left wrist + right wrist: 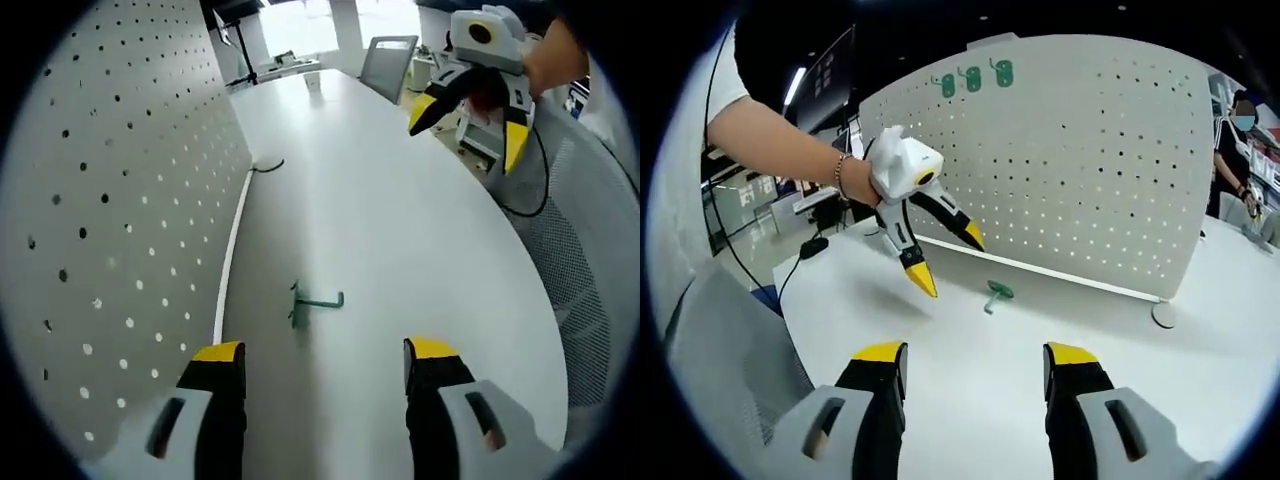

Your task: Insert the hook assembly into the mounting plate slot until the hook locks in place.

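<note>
A small green hook (314,302) lies on the white table (400,220), just ahead of my left gripper (325,358), which is open with nothing between its jaws. The white pegboard mounting plate (120,200) stands upright at the left. In the right gripper view the same green hook (996,293) lies on the table before the pegboard (1100,160), with several green hooks (975,78) hung near the board's top. My right gripper (974,362) is open and empty. The left gripper (945,255), held by a hand, hovers open to the left of the hook. The right gripper (468,125) hangs open above the table's far right.
A black cable (268,166) lies at the pegboard's foot. Grey chairs (388,62) stand beyond the table's far end, and a mesh chair (585,230) sits at the right edge. A person (1238,150) stands at the far right behind the board.
</note>
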